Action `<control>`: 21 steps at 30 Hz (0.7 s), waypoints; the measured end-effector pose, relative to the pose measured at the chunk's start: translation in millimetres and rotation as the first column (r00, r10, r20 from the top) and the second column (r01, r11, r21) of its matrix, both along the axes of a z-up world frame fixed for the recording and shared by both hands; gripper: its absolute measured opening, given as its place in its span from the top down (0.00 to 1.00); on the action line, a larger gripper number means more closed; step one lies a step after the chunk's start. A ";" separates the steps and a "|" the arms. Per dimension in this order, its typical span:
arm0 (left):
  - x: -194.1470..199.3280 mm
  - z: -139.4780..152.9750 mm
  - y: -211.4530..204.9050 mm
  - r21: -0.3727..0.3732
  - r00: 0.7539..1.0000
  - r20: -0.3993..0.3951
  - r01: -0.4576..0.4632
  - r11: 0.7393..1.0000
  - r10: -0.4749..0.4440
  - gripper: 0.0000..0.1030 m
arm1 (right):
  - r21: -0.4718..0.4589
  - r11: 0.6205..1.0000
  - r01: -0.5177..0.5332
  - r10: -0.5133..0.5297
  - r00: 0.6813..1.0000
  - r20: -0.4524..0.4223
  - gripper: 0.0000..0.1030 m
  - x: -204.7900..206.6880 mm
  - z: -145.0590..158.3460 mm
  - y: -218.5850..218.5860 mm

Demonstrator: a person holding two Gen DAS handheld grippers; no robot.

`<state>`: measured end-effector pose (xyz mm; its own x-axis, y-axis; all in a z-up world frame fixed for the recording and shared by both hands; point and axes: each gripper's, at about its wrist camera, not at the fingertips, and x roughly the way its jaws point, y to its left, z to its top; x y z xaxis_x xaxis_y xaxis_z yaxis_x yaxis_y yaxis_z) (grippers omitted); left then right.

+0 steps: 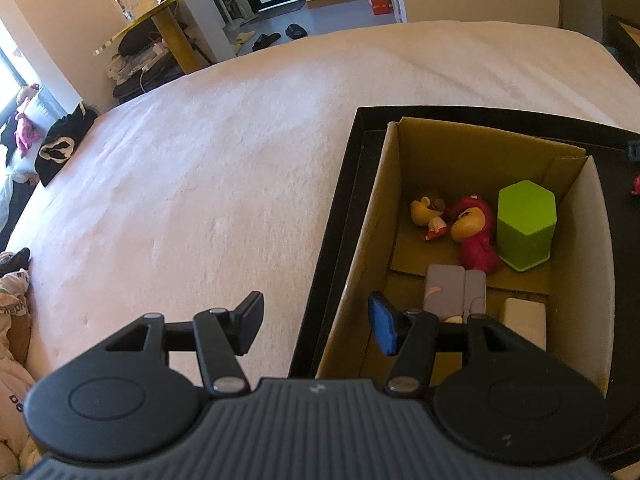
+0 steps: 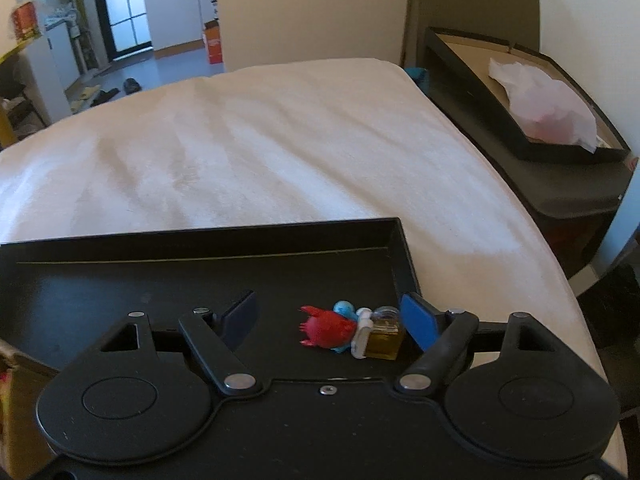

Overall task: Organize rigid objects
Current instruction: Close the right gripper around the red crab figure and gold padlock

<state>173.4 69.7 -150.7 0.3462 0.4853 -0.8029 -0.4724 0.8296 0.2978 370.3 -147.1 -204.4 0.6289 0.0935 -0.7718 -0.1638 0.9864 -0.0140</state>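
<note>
Your right claw (image 2: 328, 320) hung wide and empty over the near right corner of a black tray (image 2: 200, 236), its fingers on either side of two small things lying together: a red and blue toy figure (image 2: 328, 330) and a little glass bottle (image 2: 384, 336) of yellow liquid, the bottle just beside the blue-padded finger. Neither was touched yet. You seemed to be at the picking step. The next move would call for lowering over one piece only, since they lay touching, then closing.

Your left claw (image 1: 316, 328) was half open and held nothing, straddling the near wall of a cardboard box (image 1: 352, 280). Inside it lay a green block (image 1: 526, 228), a pink toy (image 1: 476, 232), a yellow toy (image 1: 428, 214) and a grey case (image 1: 456, 288).

Tray and box sat on a bed (image 1: 200, 160) with a pale cover. Beyond lay a floor with slippers, a glass-topped side table and a doorway.
</note>
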 end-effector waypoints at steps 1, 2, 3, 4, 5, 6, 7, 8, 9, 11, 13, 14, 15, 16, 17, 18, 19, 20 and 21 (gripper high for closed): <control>-0.5 0.3 0.7 -0.003 1.000 0.004 -0.002 1.000 0.002 0.45 | 0.005 1.000 0.006 -0.006 1.000 -0.010 0.24 1.3 -2.0 -2.0; -1.0 0.4 1.5 -0.006 1.000 0.008 -0.003 1.000 0.003 0.45 | 0.005 1.000 0.013 -0.013 1.000 -0.010 0.24 1.8 -3.4 -2.3; -1.7 0.4 1.9 -0.009 1.000 0.011 -0.005 1.000 0.005 0.45 | 0.005 1.000 0.018 -0.018 1.000 -0.013 0.24 2.7 -5.2 -2.5; -2.2 0.0 1.6 -0.011 1.000 0.012 -0.005 1.000 0.005 0.45 | 0.007 1.000 0.024 -0.024 1.000 -0.021 0.24 4.1 -7.7 -3.1; -2.4 -0.4 1.2 -0.013 1.000 0.013 -0.002 1.000 0.002 0.45 | 0.011 1.000 0.028 -0.028 0.999 -0.031 0.24 5.6 -10.5 -4.1; -2.9 -0.8 0.7 -0.015 1.000 0.014 0.003 1.000 -0.003 0.45 | 0.014 0.999 0.036 -0.035 0.998 -0.045 0.24 7.1 -14.0 -5.1; -2.8 -1.4 0.6 -0.016 1.000 0.015 0.007 1.000 -0.007 0.45 | 0.018 0.999 0.040 -0.039 0.998 -0.056 0.25 8.0 -16.7 -6.1; -2.9 -1.6 0.1 -0.016 1.000 0.015 0.010 1.000 -0.010 0.45 | 0.022 0.999 0.044 -0.042 0.997 -0.064 0.25 8.6 -19.6 -6.9; -3.3 -2.0 0.0 -0.017 1.000 0.015 0.013 1.000 -0.013 0.45 | 0.015 0.999 0.039 -0.038 0.998 -0.055 0.26 7.7 -20.6 -6.3; -3.8 -1.7 -0.3 -0.018 1.000 0.015 0.018 1.000 -0.018 0.45 | -0.009 1.000 0.028 -0.029 0.999 -0.037 0.35 5.0 -20.8 -3.6; -4.6 -0.9 -0.3 -0.020 1.000 0.020 0.019 1.000 -0.019 0.45 | -0.015 1.000 0.022 -0.022 0.999 -0.037 0.42 4.3 -20.1 -4.3; -5.3 -0.4 0.0 -0.023 1.000 0.024 0.019 1.000 -0.019 0.45 | -0.014 1.000 0.024 -0.024 0.999 -0.036 0.42 3.9 -19.0 -5.6; -6.2 -0.1 0.4 -0.027 0.999 0.027 0.018 0.999 -0.017 0.45 | -0.016 0.999 0.029 -0.030 0.999 -0.032 0.43 3.3 -17.5 -6.4; -7.4 0.3 0.8 -0.031 0.999 0.031 0.016 0.999 -0.015 0.45 | -0.014 1.000 0.027 -0.027 0.999 -0.030 0.43 2.5 -15.5 -7.2; -7.8 0.6 0.9 -0.034 0.999 0.034 0.014 0.999 -0.013 0.45 | -0.008 1.000 0.018 -0.019 0.999 -0.030 0.43 1.6 -13.4 -7.2; -8.9 1.2 1.3 -0.036 0.999 0.038 0.013 0.999 -0.012 0.45 | 0.001 1.000 0.007 -0.007 0.999 -0.032 0.43 -0.3 -10.4 -6.8; -9.7 1.9 1.6 -0.038 0.999 0.041 0.013 0.999 -0.011 0.45 | 0.010 1.000 0.000 0.000 0.999 -0.034 0.43 -1.2 -8.1 -6.2; -10.7 2.8 1.7 -0.040 0.999 0.044 0.013 0.999 -0.011 0.45 | 0.022 1.000 -0.011 0.012 0.999 -0.036 0.43 -4.0 -4.3 -4.9; -11.6 3.4 1.4 -0.041 0.999 0.048 0.014 0.999 -0.012 0.45 | 0.031 0.999 -0.023 0.024 0.999 -0.035 0.43 -6.3 -1.3 -3.3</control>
<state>161.8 71.1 -147.3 0.3907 0.4478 -0.8043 -0.4747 0.8466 0.2408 364.0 -150.4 -205.7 0.5983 0.1314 -0.7904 -0.1866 0.9822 0.0220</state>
